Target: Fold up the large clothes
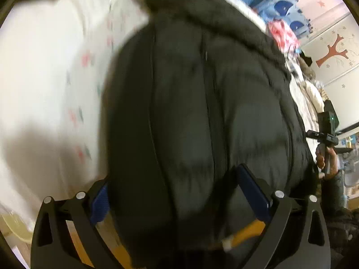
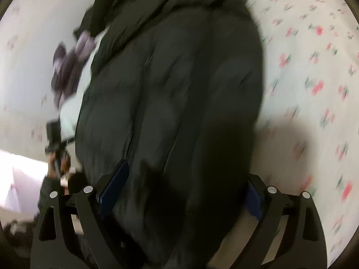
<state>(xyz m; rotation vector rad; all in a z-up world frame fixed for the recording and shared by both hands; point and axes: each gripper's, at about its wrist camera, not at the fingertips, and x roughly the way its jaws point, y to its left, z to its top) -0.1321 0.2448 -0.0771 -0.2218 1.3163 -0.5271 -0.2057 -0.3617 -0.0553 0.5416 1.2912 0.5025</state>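
Note:
A big black puffer coat (image 1: 202,89) lies spread along a bed, its hood end far from me. My left gripper (image 1: 172,177) hangs over the near hem with its jaws wide apart; the coat's bulk lies between the blue pads (image 1: 253,190), which do not squeeze it. My right gripper (image 2: 188,172) hovers over the same coat (image 2: 175,78), also spread wide, with dark fabric between its fingers (image 2: 114,188) but not pinched. Each view shows the other gripper in a hand at the coat's side: the right one (image 1: 325,132) and the left one (image 2: 53,141). Both pictures are motion-blurred.
The bed's white sheet with small pink flowers (image 2: 314,78) spreads on both sides of the coat. A purple garment (image 2: 69,62) lies by the coat's upper left. Piled clothes (image 1: 282,33) and blue patterned bedding (image 1: 280,6) sit at the far right. A yellowish wooden edge (image 1: 249,233) shows below.

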